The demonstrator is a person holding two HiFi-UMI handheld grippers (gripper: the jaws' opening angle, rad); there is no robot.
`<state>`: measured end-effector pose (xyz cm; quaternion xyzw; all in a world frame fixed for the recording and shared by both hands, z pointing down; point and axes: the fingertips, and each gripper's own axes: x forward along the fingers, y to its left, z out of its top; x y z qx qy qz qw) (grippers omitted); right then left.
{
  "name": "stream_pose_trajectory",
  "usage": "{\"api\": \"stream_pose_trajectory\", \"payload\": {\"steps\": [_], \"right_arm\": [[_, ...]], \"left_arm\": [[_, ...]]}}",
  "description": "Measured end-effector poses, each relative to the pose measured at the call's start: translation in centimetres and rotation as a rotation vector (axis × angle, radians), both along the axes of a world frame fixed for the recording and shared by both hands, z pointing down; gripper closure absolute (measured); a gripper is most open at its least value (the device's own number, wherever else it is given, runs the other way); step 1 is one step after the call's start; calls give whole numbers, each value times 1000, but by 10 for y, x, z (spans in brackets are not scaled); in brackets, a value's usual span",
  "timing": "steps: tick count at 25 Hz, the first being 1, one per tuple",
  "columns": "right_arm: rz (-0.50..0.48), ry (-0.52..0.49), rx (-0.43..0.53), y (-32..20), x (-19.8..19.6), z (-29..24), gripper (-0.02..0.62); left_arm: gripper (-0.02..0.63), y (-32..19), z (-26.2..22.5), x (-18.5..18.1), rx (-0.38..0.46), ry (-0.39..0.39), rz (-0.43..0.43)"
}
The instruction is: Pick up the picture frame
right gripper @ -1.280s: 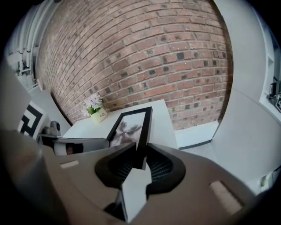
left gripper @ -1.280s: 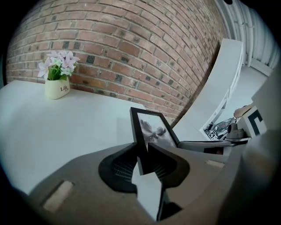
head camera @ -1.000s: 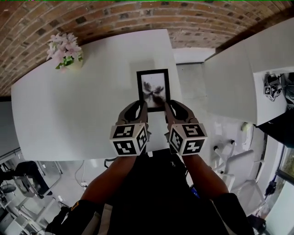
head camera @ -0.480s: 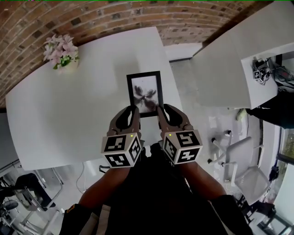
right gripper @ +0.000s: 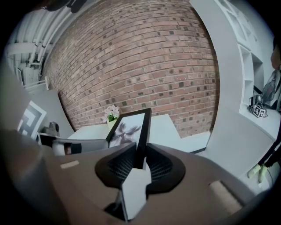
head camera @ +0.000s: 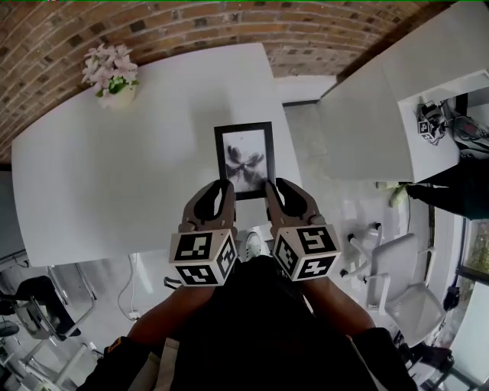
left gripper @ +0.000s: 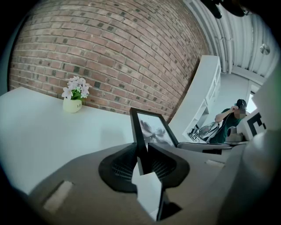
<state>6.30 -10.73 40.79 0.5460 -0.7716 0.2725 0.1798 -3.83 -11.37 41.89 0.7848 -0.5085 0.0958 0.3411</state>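
The picture frame [head camera: 245,159], black-edged with a grey flower print, hangs above the white table [head camera: 114,183], held at its near end by both grippers. My left gripper [head camera: 223,189] is shut on the frame's near left corner; in the left gripper view the frame [left gripper: 151,129] stands up between the pads of the left gripper [left gripper: 142,156]. My right gripper [head camera: 272,187] is shut on the near right corner; in the right gripper view the frame's black edge [right gripper: 142,127] runs up from between the pads of the right gripper [right gripper: 139,163].
A small pot of pink flowers [head camera: 111,75] stands at the table's far left corner by the brick wall [head camera: 191,23]. A white counter [head camera: 382,107] lies to the right, white chairs [head camera: 405,290] below it. A person in green [left gripper: 230,125] stands at the far right shelves.
Both grippers have drawn back toward me and risen with the frame between them. The frame has come off the table and now sits closer to the table's near edge.
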Motion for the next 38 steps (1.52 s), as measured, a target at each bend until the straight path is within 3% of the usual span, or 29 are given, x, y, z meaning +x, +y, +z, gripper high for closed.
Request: {"api": "stream_pose_trajectory", "payload": {"steps": [15,23,38], "right_arm": [[-50,-57,55,103,56,-28,523],[-82,-103,85,150,66,-32,524],[-89,-105,114,179,83,-44,525]], "left_arm": [[535,108,-36,55,66,-27,-64],[535,158,-44,64,99,-47,-118],[537,188,-59,80,135,-52,-124]]}}
